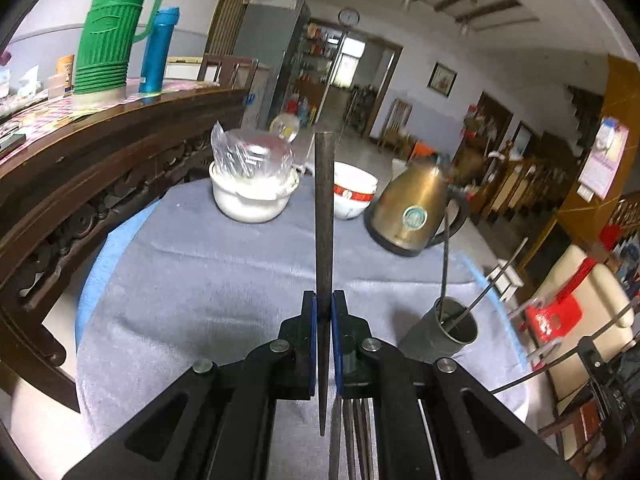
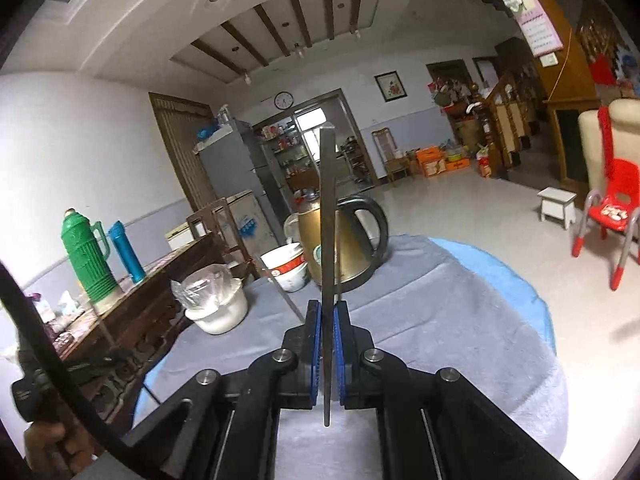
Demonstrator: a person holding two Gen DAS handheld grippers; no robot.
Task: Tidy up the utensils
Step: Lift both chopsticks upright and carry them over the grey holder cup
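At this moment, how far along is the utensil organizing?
Done: the metal cup on the grey cloth already holds two thin chopsticks. In hand: the left gripper and the right gripper are each shut on one dark chopstick, lifted above the table. Left: dropping both into the cup. More utensils lie under the left gripper, unclear how many.

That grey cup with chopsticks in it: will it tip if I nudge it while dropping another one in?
Possibly. The grey cup looks narrow and tall, and its chopsticks lean outward well above the rim, so it may be top-heavy. The cloth underneath probably limits sliding.
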